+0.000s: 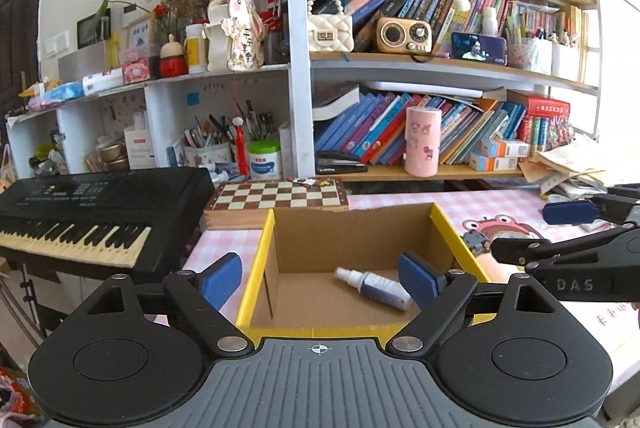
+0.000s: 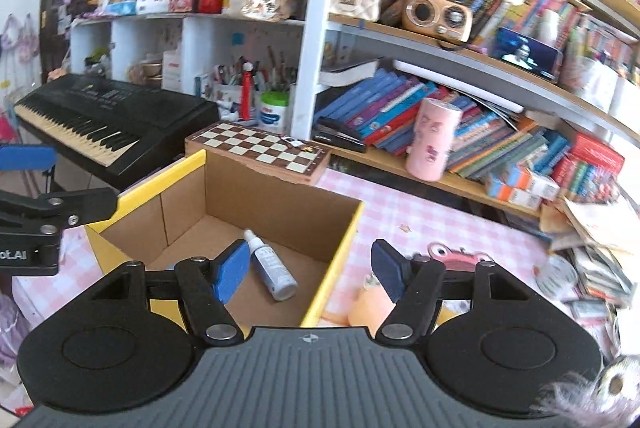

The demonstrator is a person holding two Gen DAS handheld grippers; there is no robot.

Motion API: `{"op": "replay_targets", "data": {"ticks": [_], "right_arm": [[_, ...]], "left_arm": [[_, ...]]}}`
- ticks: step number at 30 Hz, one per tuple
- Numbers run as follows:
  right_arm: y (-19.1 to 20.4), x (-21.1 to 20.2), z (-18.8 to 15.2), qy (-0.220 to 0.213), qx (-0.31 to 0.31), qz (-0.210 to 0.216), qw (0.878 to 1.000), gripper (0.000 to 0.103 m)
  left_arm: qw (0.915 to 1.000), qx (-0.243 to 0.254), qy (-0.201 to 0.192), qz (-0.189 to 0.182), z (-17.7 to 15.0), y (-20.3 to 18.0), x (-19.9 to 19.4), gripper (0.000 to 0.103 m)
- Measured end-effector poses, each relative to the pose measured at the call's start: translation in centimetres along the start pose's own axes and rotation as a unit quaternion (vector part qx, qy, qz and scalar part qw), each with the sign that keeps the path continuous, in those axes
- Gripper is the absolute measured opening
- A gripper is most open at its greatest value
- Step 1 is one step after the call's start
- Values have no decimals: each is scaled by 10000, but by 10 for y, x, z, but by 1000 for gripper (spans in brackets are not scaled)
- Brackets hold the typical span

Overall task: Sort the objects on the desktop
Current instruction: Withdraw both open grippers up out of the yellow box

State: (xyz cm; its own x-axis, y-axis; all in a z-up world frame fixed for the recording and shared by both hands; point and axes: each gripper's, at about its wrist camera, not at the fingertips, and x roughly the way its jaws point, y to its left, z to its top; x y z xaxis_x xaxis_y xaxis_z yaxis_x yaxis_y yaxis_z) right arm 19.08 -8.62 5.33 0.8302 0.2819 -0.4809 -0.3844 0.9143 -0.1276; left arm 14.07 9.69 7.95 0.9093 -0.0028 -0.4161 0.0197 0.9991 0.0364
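both grippers hang just above the near edge of the cardboard box (image 1: 352,228), close to their cameras. left gripper (image 1: 320,278) has its blue pads spread wide, one over the pink checked table cover (image 1: 224,240) outside the box's left wall, the other over the box's inside near the right wall; nothing is between them and neither pad touches anything. right gripper (image 2: 310,270) stands about half open, its left pad over the box floor and its right pad beyond the yellow-edged right wall, over the table; its jaws are empty too.

the small spray bottle (image 1: 374,287), white cap and dark blue body with a pale label, lies on its side on the box floor, towards the right side in the left wrist view, cap pointing away to the left. in the right wrist view the same bottle (image 2: 270,266) lies just beside the left pad, apart from it, with no other object visible in the box.

behind the box sits a folded chessboard (image 1: 278,198) touching its far wall, and a black keyboard (image 1: 92,206) stands to the left. a pink cylinder with cartoon prints (image 1: 423,140) stands upright on the low shelf among leaning books. right of the box, on the table cover, a pale orange object (image 2: 368,306) lies partly hidden by the right gripper's pad; what it is cannot be told.
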Motion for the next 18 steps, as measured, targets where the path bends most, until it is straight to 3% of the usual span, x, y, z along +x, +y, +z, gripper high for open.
{"op": "replay_targets", "data": {"ticks": [10,18], "right_arm": [[14,-45,-33,113,207,-344,9991,67],[34,-71,-64,296,368,-314,9984,68]], "left_arm": [[9998,19,198,-13,-24,6,-30,88],[9987,95,476,-121,-47,2,-51,88]]}}
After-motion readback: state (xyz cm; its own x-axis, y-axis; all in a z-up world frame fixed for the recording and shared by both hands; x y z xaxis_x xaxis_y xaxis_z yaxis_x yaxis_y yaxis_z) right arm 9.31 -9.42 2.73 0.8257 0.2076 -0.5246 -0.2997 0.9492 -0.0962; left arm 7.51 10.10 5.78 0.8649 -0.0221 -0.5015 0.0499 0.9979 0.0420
